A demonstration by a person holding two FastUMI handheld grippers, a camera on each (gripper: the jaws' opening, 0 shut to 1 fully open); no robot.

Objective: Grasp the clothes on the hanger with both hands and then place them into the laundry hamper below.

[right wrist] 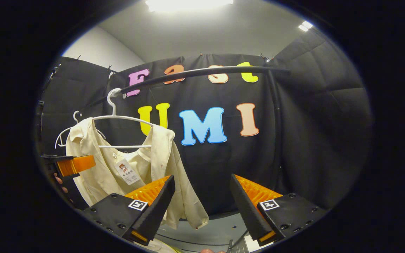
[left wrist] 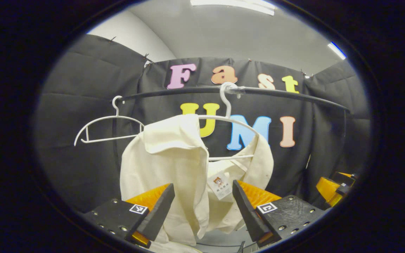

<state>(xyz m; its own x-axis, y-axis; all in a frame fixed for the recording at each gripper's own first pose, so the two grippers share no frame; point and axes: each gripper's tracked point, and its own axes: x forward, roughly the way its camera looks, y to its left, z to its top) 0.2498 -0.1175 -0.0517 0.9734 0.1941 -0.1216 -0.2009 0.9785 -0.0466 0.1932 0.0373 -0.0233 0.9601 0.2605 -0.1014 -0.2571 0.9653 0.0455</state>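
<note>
Cream-coloured cloth makes up the garment [left wrist: 174, 165], a light shirt or jacket that hangs from a white hanger [left wrist: 227, 119] on a dark rail [left wrist: 280, 93] running across the black cloth wall. In the left gripper view the garment sits unevenly: one shoulder is bunched up and folded over the hanger's left arm, while the other side droops lower along the right arm. The fabric looks thin and slightly creased, with a collar open at the front and a small paper tag [left wrist: 220, 187] hanging at the neckline. A few tiny dark specks mark the cloth on the right side. A second white hanger [left wrist: 107, 130] hangs bare on the rail to the left of the garment.

The left gripper [left wrist: 203, 207] points at the lower part of the garment with its fingers spread wide apart, holding nothing; the cloth shows in the gap between them, and whether it touches them cannot be told.

In the right gripper view the garment [right wrist: 100, 168] hangs at the left, its hem trailing down behind the left finger. The right gripper [right wrist: 202, 207] faces the black wall to the right of the garment, fingers wide apart and holding nothing. The left gripper appears at the far left edge beside the garment.
</note>
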